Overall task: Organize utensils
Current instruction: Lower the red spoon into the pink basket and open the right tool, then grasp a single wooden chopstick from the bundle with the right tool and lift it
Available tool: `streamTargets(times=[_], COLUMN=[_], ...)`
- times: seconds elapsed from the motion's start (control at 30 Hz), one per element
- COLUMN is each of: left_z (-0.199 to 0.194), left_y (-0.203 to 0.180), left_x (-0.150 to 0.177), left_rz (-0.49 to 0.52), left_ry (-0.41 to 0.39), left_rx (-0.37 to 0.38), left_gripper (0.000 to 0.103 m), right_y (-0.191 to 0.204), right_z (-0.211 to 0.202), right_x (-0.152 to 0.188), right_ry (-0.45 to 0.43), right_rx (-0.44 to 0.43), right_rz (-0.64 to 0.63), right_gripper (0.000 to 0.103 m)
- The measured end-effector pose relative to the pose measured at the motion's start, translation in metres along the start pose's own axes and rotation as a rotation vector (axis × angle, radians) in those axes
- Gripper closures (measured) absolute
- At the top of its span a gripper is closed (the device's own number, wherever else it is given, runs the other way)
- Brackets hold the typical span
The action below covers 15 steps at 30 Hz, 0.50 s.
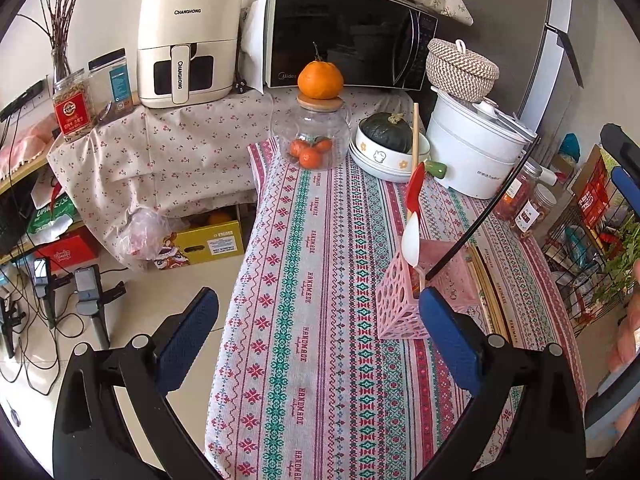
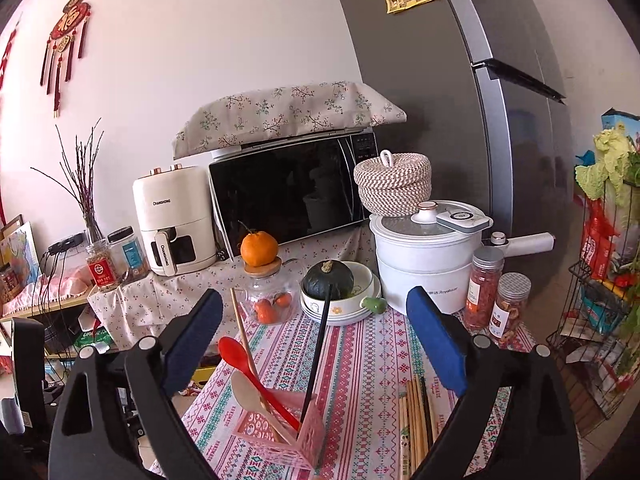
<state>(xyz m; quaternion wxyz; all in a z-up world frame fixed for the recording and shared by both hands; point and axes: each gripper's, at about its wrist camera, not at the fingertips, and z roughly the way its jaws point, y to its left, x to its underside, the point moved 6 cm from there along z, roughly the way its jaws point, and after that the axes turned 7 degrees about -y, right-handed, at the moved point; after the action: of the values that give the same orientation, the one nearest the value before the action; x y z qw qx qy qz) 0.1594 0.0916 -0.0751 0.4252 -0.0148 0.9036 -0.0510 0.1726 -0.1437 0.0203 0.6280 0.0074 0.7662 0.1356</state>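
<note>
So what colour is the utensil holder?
Pink, with round cut-out holes in its sides; the holder shows best in the left wrist view.

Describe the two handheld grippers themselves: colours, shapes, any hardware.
Both match. The left gripper has black curved plastic arms, round silver bolts at the joints, and flat fingers faced with textured blue pads. The right gripper looks identical. No cables or markings show.

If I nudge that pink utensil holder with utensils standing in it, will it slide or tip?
Probably tips easily: the pink holder looks like thin perforated plastic, so likely light. The red spoon, white spoon and black chopstick lean far above its rim, making it top-heavy. The woven tablecloth may grip its base.
</note>
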Motion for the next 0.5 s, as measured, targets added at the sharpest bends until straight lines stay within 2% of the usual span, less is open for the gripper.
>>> streamTargets(times=[0.13, 0.27, 0.37, 0.5], left_z=[0.002, 0.009, 0.015, 0.025], left_y=[-0.017, -0.035, -0.046, -0.056], left_x=[0.005, 0.013, 0.019, 0.027], left_rz=[0.02, 0.046, 0.055, 0.065], left_ry=[0.015, 0.042, 0.066, 0.095], left_rx=[0.013, 0.024, 0.039, 0.039], left_gripper=[0.007, 0.007, 0.007, 0.007], right_y=[-0.018, -0.048, -0.072, -0.096], right_z=[-0.009, -0.011, -0.006, 0.016], right_x=[0.003, 0.016, 0.034, 0.065], right_ry=[0.096, 0.188, 0.253, 0.382], right_rx=[0.024, 0.058, 0.089, 0.121], right_rz=[-0.07, -0.046, -0.015, -0.021], right_gripper=[0.006, 0.006, 0.006, 0.006])
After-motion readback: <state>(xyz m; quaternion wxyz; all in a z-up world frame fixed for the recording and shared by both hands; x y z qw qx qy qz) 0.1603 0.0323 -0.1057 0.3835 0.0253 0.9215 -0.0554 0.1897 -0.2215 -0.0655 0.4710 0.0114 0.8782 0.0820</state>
